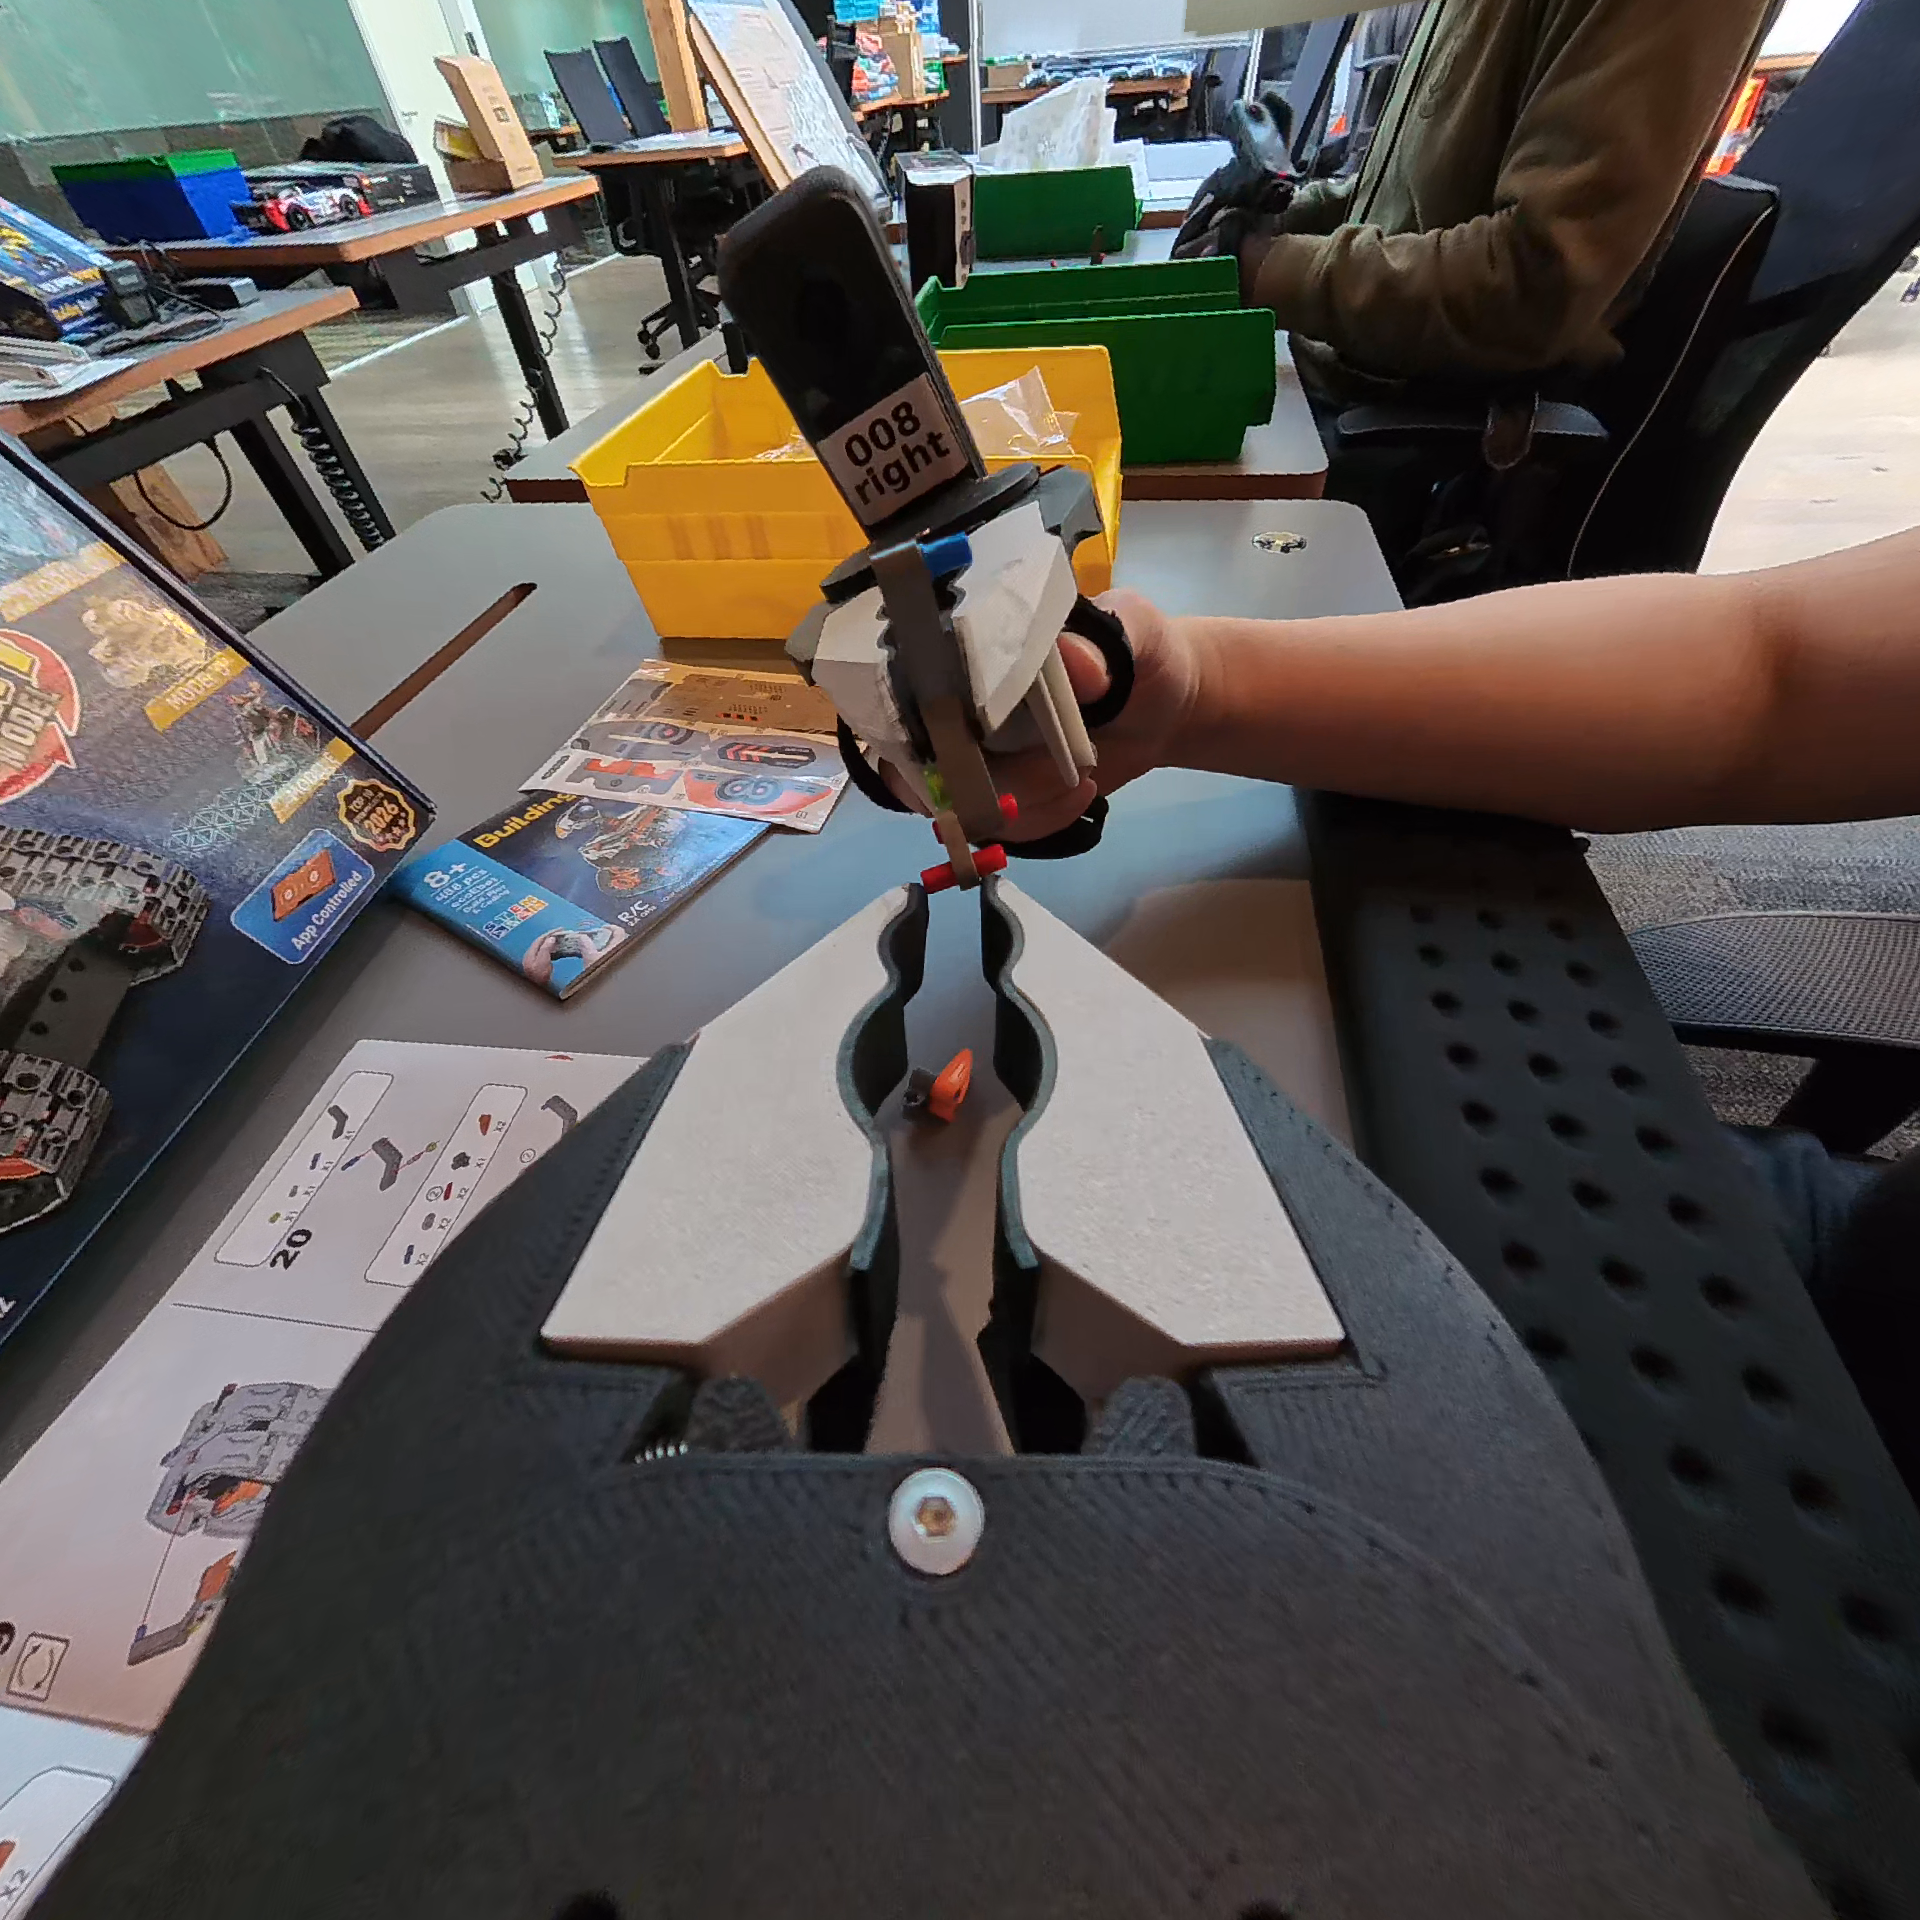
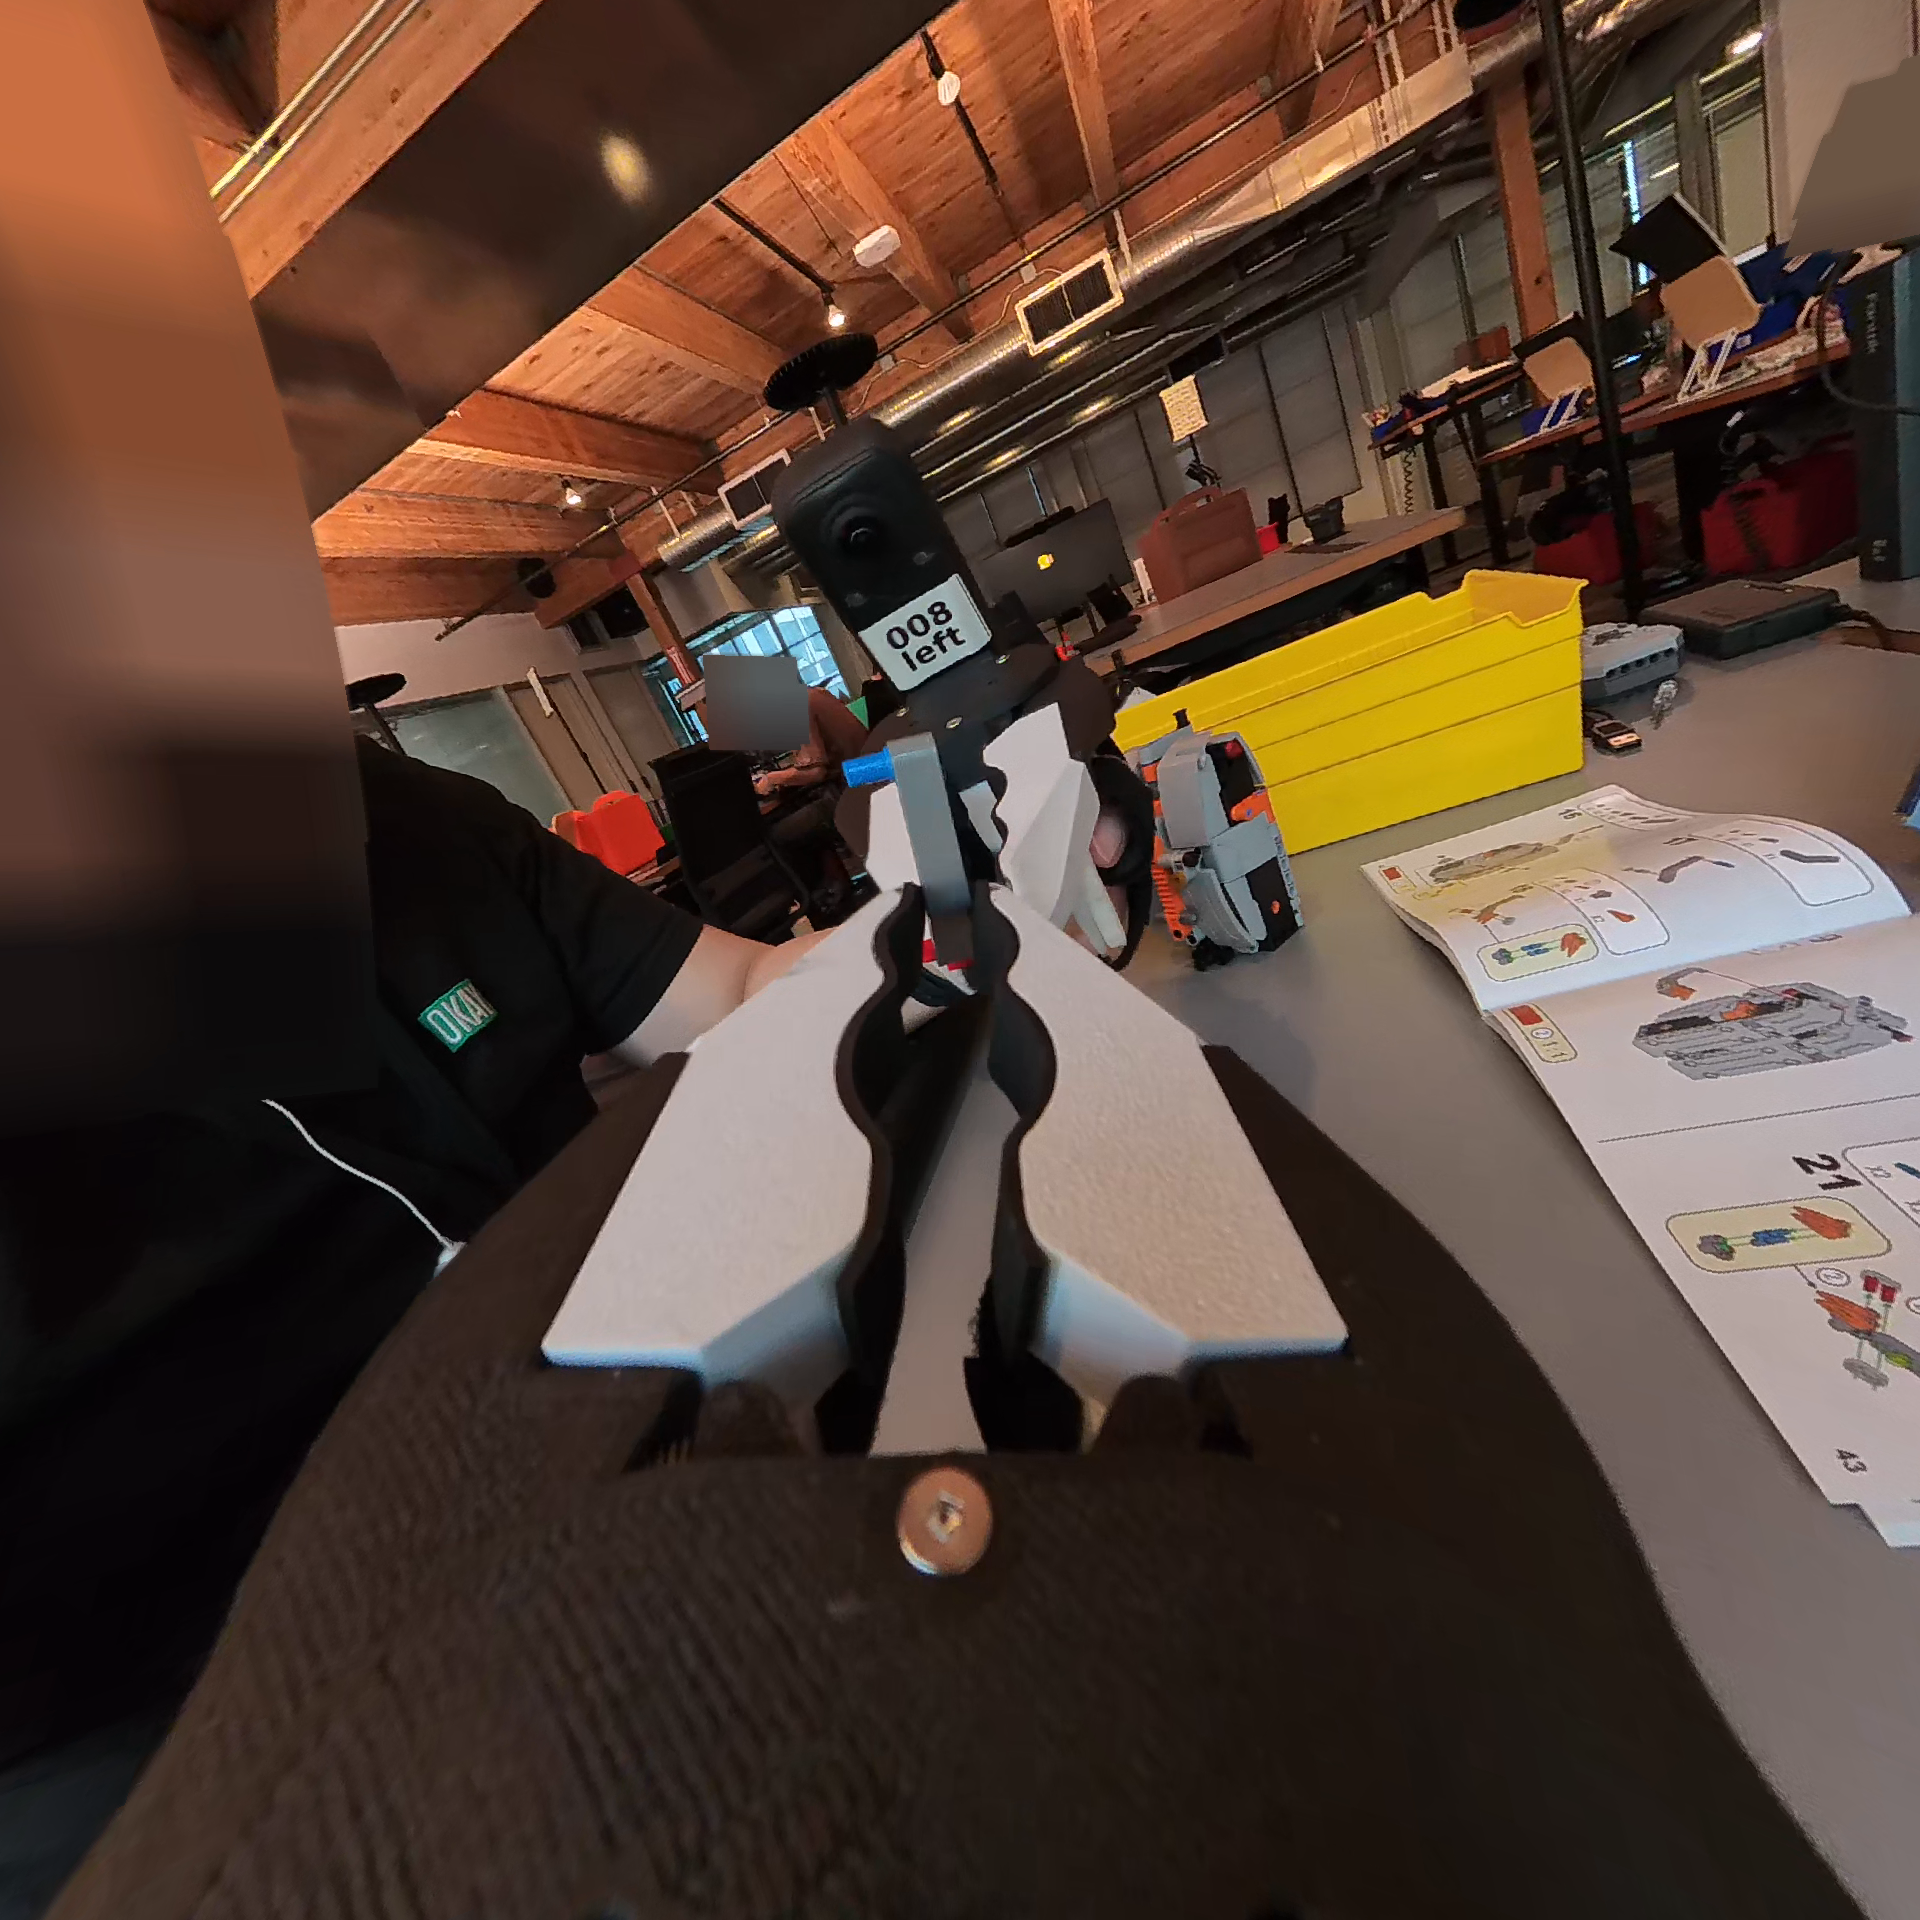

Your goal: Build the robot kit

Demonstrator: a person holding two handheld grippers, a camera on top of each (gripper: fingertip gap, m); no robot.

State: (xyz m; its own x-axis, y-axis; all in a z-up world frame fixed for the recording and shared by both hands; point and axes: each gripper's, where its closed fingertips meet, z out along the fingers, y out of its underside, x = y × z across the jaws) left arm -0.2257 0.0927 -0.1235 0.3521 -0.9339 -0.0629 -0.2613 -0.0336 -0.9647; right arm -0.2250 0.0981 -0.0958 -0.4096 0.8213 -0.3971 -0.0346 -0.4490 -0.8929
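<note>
A grey beam [image 1: 940, 675] stands upright between the two grippers, with a blue pin [image 1: 945, 554] at its top and red pins [image 1: 961, 868] at its lower end. My left gripper [image 1: 956, 891] has its tips closed narrowly on the lower end, at the lowest red pin. My right gripper [image 2: 951, 914] is shut on the beam [image 2: 930, 831] near its bottom, and the blue pin [image 2: 868, 771] sticks out at the top. In each view the other gripper faces mine, tips almost meeting. A bare hand [image 1: 1122, 696] holds the right one.
A small orange piece [image 1: 948, 1086] lies on the grey table under my left fingers. An open instruction booklet [image 2: 1714, 1091], a partly built model [image 2: 1216, 842], stacked yellow bins [image 1: 707, 520], green bins [image 1: 1122, 343], a sticker sheet [image 1: 707, 748] and a set box [image 1: 156, 831] surround them. A black chair [image 1: 1610, 1247] is at right. The tips of both grippers are at nearly the same place.
</note>
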